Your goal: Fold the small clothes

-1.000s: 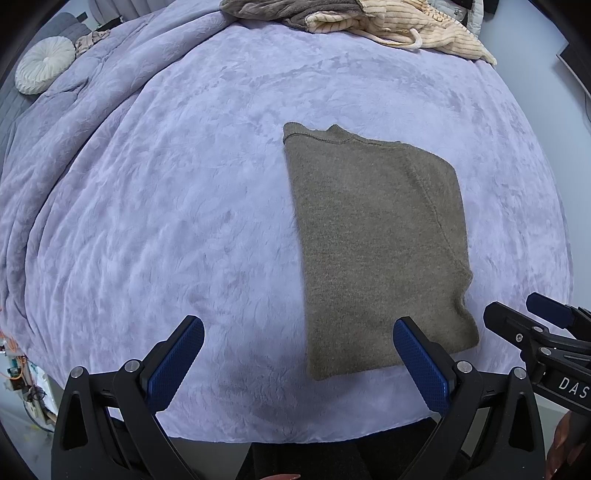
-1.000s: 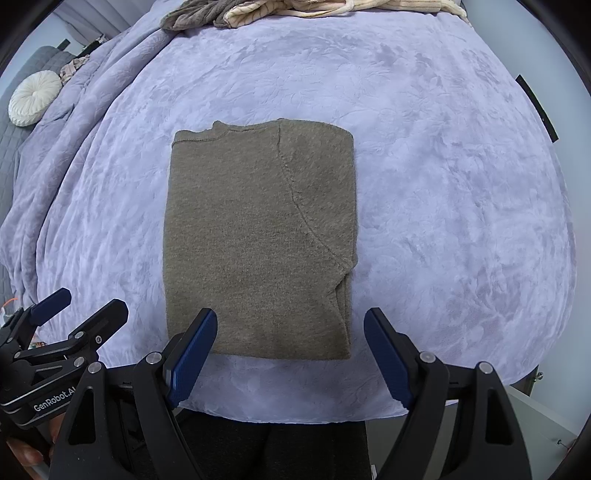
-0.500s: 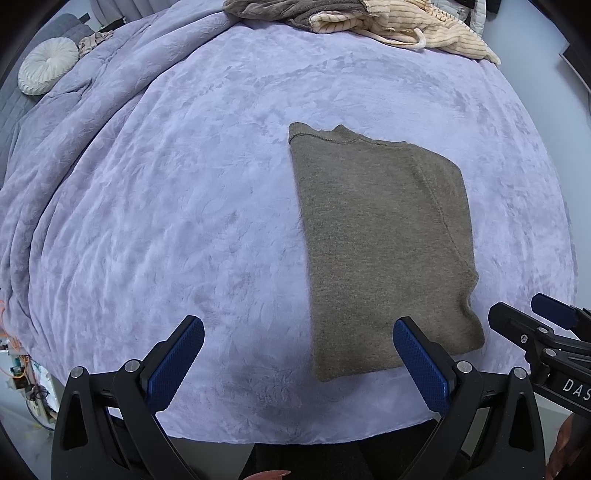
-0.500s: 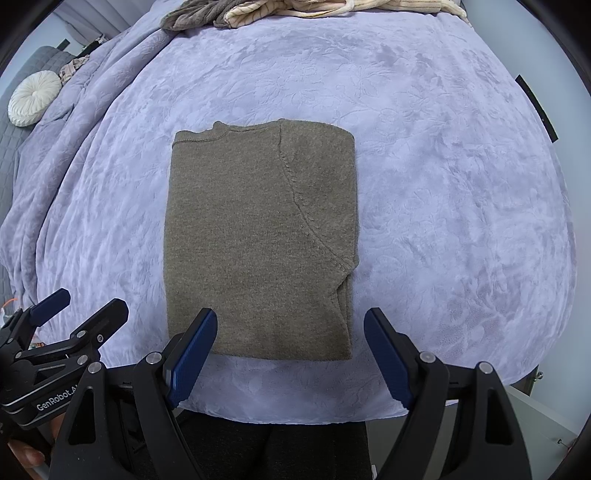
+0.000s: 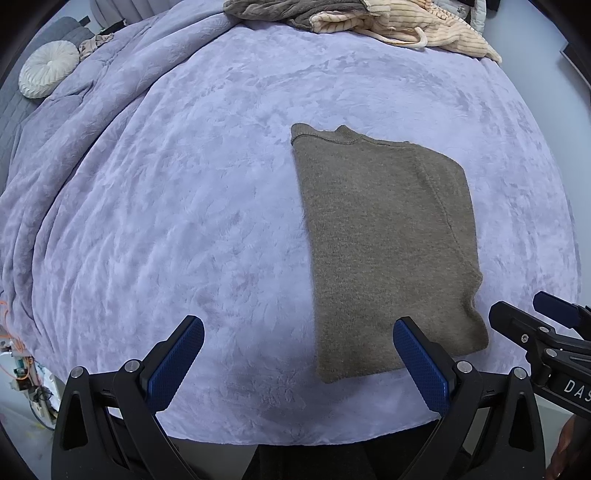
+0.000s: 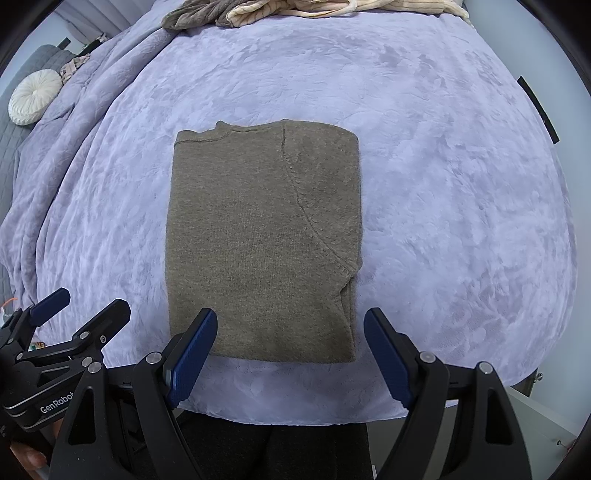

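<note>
The right gripper (image 6: pixel 290 354) is held pointing down over the near edge of the bed, its jaws spread wide with nothing gripped. The left gripper (image 5: pixel 297 360) is posed likewise beside it, jaws wide and empty. "GenRobot" is read on the left gripper's body, partly cut off; "DAS" on the right one's, the rest lost at the frame edge. The folded olive sweater (image 6: pixel 264 240) is laid flat on the lilac blanket (image 6: pixel 443 184). More clothes (image 5: pixel 369 18) are heaped at the far edge, partly cropped.

A home bedroom: bed under lilac blanket (image 5: pixel 207 206), round cushion (image 5: pixel 48 74).
</note>
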`<action>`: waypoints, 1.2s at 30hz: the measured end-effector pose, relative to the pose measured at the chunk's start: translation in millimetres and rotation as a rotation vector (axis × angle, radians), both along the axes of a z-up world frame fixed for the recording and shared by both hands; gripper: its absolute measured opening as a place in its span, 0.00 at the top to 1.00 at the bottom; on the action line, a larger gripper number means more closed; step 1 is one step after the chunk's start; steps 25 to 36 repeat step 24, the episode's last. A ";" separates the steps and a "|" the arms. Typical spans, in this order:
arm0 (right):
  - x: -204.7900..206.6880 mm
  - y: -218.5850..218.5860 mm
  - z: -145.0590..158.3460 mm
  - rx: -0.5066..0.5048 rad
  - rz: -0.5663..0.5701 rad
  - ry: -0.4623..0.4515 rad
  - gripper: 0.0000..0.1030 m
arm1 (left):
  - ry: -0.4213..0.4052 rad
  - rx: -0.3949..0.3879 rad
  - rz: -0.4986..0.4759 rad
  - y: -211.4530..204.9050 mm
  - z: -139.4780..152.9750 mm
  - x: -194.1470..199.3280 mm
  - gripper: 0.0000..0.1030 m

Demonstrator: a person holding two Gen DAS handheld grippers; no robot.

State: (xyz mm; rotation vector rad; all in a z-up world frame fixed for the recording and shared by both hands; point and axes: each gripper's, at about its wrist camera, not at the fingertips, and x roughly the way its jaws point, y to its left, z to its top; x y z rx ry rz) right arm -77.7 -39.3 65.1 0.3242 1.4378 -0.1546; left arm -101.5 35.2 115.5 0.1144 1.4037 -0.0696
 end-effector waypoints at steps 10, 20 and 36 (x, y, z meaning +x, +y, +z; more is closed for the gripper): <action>0.3 0.4 -0.5 0.001 -0.001 0.000 0.19 | 0.011 0.000 0.012 1.0 -1.6 0.5 0.00; -1.0 3.0 -0.3 0.000 0.003 0.003 0.19 | 0.010 0.001 0.011 0.8 -2.4 -0.4 0.00; -0.6 2.8 -0.4 0.000 0.002 0.003 0.19 | 0.008 0.001 0.011 0.2 -1.7 -0.4 0.00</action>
